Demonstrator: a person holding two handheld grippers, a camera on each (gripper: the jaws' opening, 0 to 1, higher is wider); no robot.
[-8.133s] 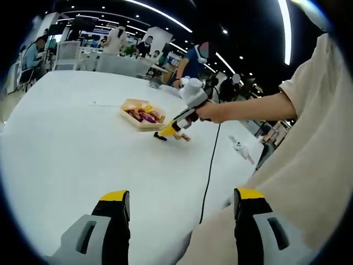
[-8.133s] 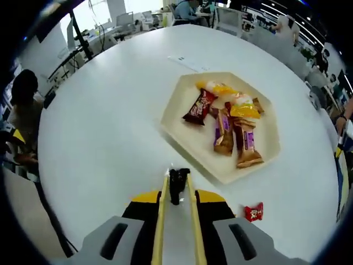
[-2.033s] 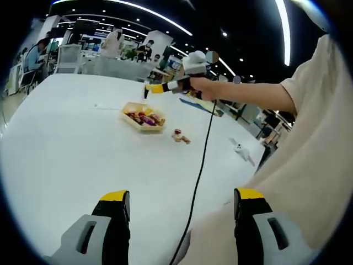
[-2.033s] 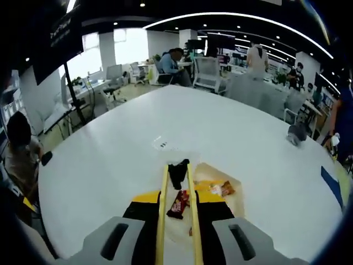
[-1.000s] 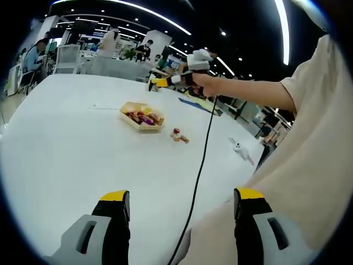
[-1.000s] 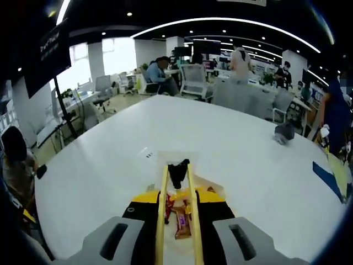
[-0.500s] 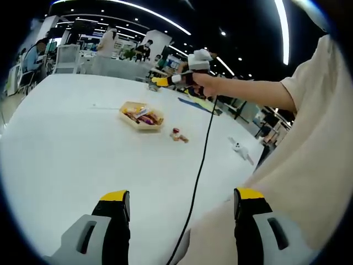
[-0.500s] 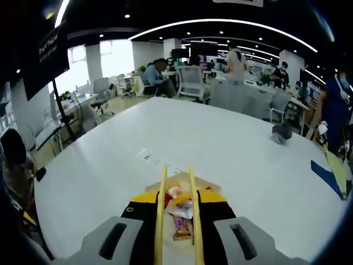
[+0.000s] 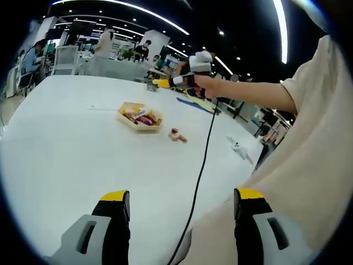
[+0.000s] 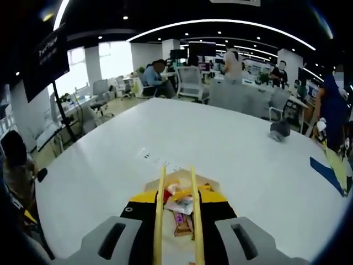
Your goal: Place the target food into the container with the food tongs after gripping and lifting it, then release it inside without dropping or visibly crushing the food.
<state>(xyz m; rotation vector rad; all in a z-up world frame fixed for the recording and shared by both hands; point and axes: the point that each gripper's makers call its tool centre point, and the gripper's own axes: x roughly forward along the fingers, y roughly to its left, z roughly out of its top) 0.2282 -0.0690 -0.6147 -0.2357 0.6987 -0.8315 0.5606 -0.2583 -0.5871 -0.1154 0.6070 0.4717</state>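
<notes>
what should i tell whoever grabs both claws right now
Left claw: open, empty, low over the white table.
Right claw: holds the food tongs, raised above the tray; nothing seen between the tong tips.
Tray holds several wrapped snacks.
Left: two small wrapped candies lie on the table beside the tray; pick them with the tongs and release them gently in the tray.

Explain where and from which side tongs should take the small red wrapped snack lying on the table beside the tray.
Grip the small red wrapped snack across its middle, probably from above: it lies flat on the white table, apart from the shallow tan tray, so the yellow food tongs can straddle it.
</notes>
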